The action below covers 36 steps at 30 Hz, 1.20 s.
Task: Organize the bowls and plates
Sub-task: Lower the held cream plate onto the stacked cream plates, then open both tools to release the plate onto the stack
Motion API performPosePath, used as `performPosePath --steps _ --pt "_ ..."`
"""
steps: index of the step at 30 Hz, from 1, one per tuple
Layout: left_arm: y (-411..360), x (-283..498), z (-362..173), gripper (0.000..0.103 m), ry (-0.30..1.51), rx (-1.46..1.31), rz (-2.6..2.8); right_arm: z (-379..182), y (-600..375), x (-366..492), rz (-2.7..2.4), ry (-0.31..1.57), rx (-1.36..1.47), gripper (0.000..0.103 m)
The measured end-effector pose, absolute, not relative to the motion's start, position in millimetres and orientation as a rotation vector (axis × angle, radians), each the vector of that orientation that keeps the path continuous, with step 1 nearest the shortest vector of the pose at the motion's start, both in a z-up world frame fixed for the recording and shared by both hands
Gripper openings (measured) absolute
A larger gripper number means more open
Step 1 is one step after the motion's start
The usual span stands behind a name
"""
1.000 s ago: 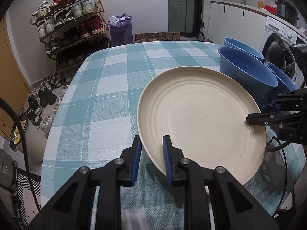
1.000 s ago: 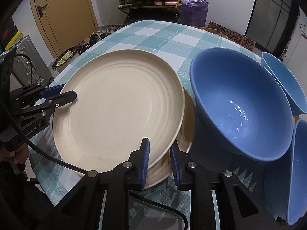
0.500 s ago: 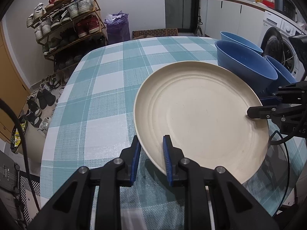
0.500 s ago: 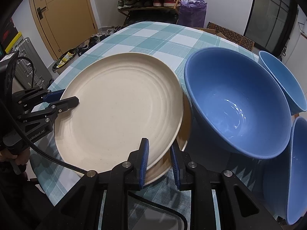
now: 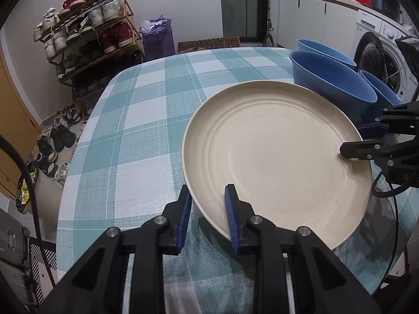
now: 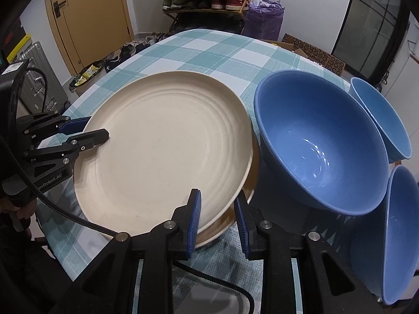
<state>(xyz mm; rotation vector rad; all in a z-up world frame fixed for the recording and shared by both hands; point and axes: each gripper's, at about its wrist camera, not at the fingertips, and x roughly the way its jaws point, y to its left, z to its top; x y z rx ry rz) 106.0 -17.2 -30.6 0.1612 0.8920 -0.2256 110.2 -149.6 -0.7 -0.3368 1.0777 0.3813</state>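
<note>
table: round, teal-white checked cloth;
on it: cream plate stack; three blue bowls

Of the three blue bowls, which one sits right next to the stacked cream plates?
The biggest, darker blue bowl, whose rim nearly meets the edge of the top plate. The two lighter blue bowls, one behind it and one at the near right, lie farther from the plates.

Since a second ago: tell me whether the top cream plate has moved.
No. The top cream plate shows the same crescent of the lower plate and sits equally close to the big blue bowl.
</note>
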Motion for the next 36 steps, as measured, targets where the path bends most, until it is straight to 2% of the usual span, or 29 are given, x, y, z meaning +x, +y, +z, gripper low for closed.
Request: performPosePath --steps 11,20,21,26,30,33,36 --pt "-29.0 101.5 -34.0 0.03 0.896 0.214 -0.246 2.2 -154.0 104.6 0.377 1.066 -0.354 0.032" --pt "-23.5 96.2 -28.5 0.045 0.883 0.205 -0.242 4.3 -156.9 100.8 0.412 1.05 -0.33 0.039" --pt "-22.4 95.3 -26.9 0.048 0.878 0.201 -0.24 5.9 -157.8 99.4 0.416 1.044 -0.327 0.041" --pt "-16.8 90.0 -12.5 0.049 0.835 0.172 -0.237 21.8 -164.4 89.3 0.455 0.982 -0.297 0.05" --pt "-17.0 86.1 -0.7 0.05 0.798 0.16 -0.237 35.8 -171.7 82.0 0.467 0.932 -0.26 0.065" --pt "-19.8 84.9 7.8 0.052 0.778 0.147 -0.241 49.4 -177.1 74.5 0.472 0.881 -0.234 0.068" --pt "-23.7 82.4 16.2 0.052 0.757 0.134 -0.246 65.8 -180.3 67.1 0.476 0.824 -0.22 0.078"
